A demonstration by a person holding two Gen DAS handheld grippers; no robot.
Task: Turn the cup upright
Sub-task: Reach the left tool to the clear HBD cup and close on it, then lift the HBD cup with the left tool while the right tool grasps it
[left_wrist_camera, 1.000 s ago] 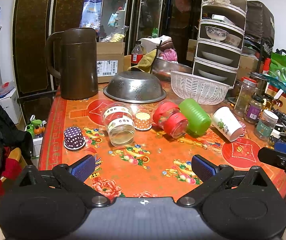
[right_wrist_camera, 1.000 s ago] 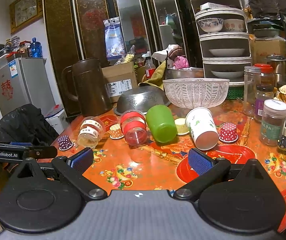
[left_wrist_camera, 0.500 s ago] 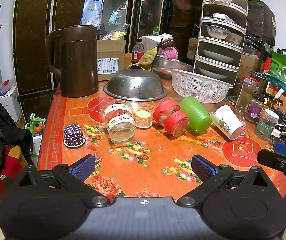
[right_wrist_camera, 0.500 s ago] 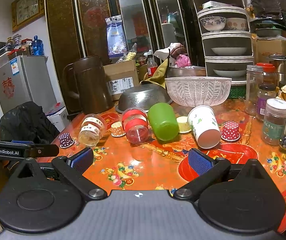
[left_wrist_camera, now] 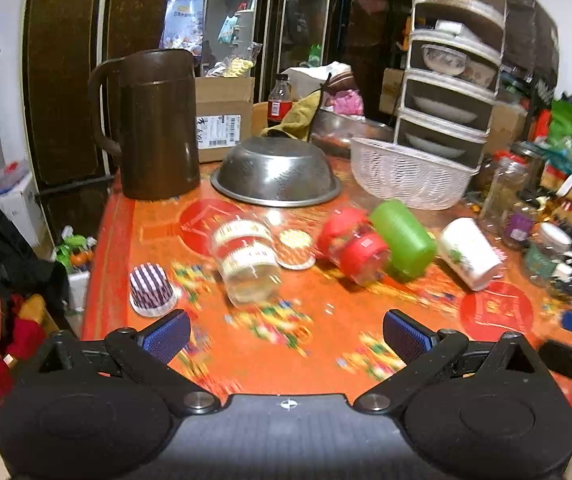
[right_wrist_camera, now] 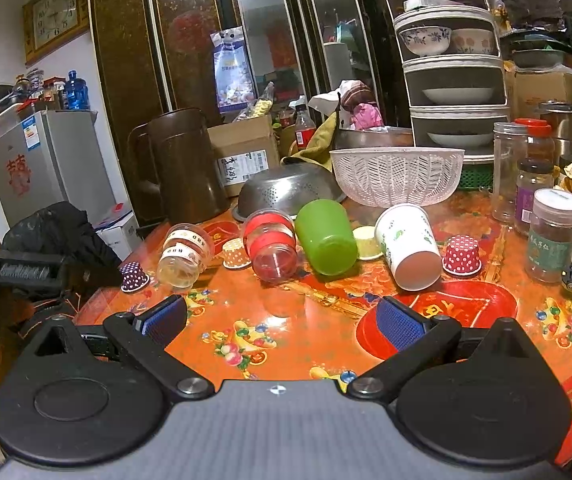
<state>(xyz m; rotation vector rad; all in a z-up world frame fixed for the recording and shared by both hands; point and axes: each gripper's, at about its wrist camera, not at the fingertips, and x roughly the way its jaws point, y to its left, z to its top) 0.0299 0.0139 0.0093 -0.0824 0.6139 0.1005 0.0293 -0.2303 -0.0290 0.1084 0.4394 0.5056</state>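
Four cups lie on their sides in a row on the orange patterned table: a clear cup with a white-red label, a clear cup with red bands, a green cup and a white paper cup. My left gripper is open and empty, short of the clear cup. My right gripper is open and empty, short of the red-banded and green cups.
A brown jug, an upturned steel colander and a white basket stand behind the cups. Small cupcake liners sit among them. Jars stand at the right. The table's left edge is near.
Both grippers have moved forward toward the row of cups, which look larger now. The left view is blurred by motion. No cup has moved.
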